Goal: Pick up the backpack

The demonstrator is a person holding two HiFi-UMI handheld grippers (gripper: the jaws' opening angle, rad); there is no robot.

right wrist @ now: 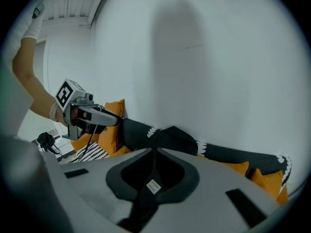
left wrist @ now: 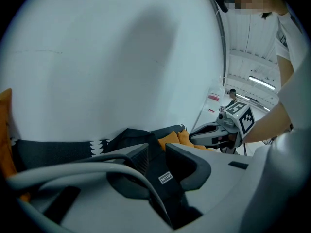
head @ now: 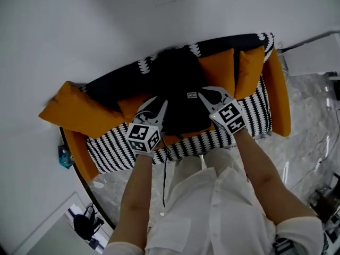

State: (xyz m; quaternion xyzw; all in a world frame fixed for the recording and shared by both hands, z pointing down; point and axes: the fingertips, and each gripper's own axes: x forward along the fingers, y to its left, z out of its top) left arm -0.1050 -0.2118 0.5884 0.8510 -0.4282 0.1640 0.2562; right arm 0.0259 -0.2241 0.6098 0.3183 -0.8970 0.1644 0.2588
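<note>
A black backpack sits on the sofa seat, leaning on the backrest between orange cushions. My left gripper is at its left side; in the left gripper view the jaws stand apart, with a black labelled strap lying loose in the gap. My right gripper is at the pack's right side; in the right gripper view its tips meet on a black labelled strap. Each gripper view also shows the backpack ahead and the other gripper beside it.
The sofa has a black-and-white zigzag cover and orange cushions on both sides of the pack. A white wall rises behind it. A dark bag lies on the marble floor at lower left.
</note>
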